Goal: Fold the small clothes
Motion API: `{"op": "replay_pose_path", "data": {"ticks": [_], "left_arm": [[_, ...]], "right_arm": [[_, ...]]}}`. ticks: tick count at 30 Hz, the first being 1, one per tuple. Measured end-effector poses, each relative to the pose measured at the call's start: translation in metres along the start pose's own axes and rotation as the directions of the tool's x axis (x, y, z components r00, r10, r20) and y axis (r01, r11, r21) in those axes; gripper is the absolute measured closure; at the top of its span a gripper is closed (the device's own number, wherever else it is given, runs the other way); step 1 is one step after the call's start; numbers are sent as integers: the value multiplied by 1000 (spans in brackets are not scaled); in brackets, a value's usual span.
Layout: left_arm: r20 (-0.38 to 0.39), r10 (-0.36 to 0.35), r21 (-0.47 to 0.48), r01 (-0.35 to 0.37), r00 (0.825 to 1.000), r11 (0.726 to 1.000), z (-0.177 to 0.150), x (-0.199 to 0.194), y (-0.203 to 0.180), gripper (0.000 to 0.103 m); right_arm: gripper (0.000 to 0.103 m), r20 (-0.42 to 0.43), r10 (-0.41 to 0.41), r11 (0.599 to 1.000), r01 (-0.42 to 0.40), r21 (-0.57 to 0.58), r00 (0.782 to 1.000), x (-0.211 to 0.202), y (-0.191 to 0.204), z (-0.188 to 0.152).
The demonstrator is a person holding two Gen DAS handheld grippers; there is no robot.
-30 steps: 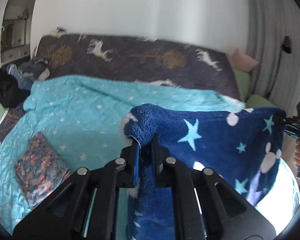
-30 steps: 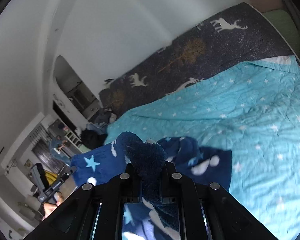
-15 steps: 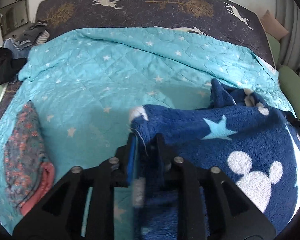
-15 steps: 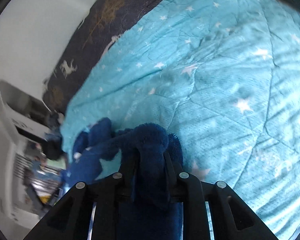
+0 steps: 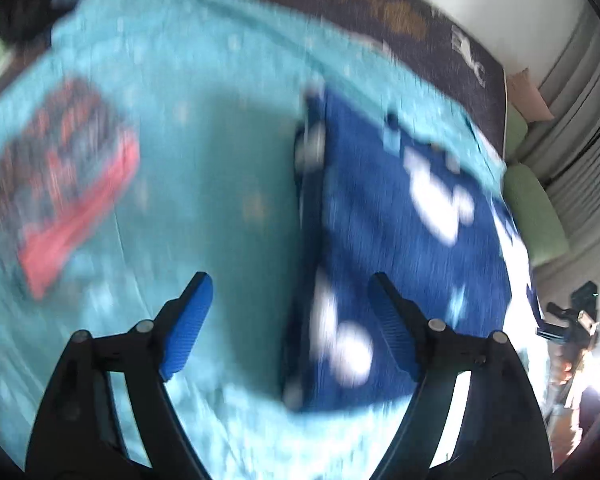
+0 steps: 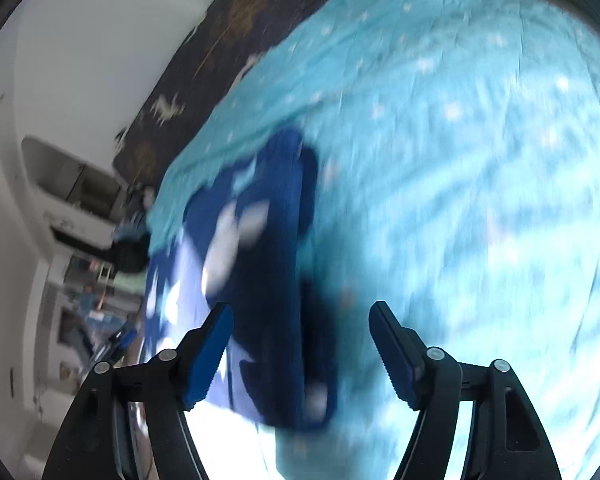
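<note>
Blue fleece garment (image 5: 400,240) lies lengthwise away from both cameras on the bed (image 5: 228,208); details blurred. Left gripper (image 5: 288,304) and right gripper (image 6: 300,332) opening, pressing nothing.

A turquoise star-print quilt (image 5: 220,184) covers the bed; beyond it, blurred, perhaps a dark deer-patterned blanket (image 6: 228,28).
</note>
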State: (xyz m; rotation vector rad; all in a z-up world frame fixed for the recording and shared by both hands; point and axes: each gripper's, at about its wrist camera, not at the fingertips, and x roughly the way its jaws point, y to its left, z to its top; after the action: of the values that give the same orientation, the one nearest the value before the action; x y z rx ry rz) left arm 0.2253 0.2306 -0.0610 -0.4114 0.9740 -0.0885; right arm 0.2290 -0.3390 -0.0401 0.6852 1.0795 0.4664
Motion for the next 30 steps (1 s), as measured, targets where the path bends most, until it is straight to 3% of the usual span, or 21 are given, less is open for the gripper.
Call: {"op": "replay_pose_path", "data": {"ticks": [2, 4, 5, 11, 15, 16, 17, 20, 23, 26, 30], "left_arm": [[-84, -32, -40, 29, 996, 999, -21, 17, 7, 22], [-18, -32, -15, 32, 999, 999, -29, 15, 2, 19], [-28, -44, -6, 44, 999, 999, -29, 16, -2, 18], [-79, -171, -38, 168, 982, 985, -9, 36, -22, 18], [-71, -198, -82, 192, 978, 978, 9, 58, -29, 18], [-59, -209, -98, 203, 976, 974, 12, 59, -27, 26], [-54, -220, -119, 213, 974, 970, 14, 60, -26, 40], [-40, -279, -199, 266, 959, 943, 14, 60, -19, 58], [-14, -242, -153, 237, 970, 959, 10, 42, -32, 63], [7, -251, -109, 251, 968, 962, 6, 15, -48, 64], [-7, -279, -26, 279, 960, 960, -17, -30, -65, 64]], "right_arm": [[28, -67, 25, 999, -26, -20, 997, 12, 2, -22], [25, -61, 21, 999, -24, -41, 998, 15, 5, -30], [20, -37, 27, 998, -29, -48, 999, 16, 7, -31], [15, -74, 112, 994, -112, 5, 991, 45, 20, -8], [15, -79, 127, 992, -126, 20, 989, 74, 28, 11], [15, -67, 131, 991, -128, 35, 989, 77, 28, 16], [17, -51, 129, 991, -126, 52, 990, 79, 28, 20], [66, -20, 113, 990, -110, 89, 993, 82, 26, 23], [72, 22, 169, 975, -170, 140, 985, 68, 27, 15], [74, 46, 242, 963, -246, 107, 969, 35, 44, -1], [74, 51, 240, 969, -243, 45, 969, -13, 63, -36]]}}
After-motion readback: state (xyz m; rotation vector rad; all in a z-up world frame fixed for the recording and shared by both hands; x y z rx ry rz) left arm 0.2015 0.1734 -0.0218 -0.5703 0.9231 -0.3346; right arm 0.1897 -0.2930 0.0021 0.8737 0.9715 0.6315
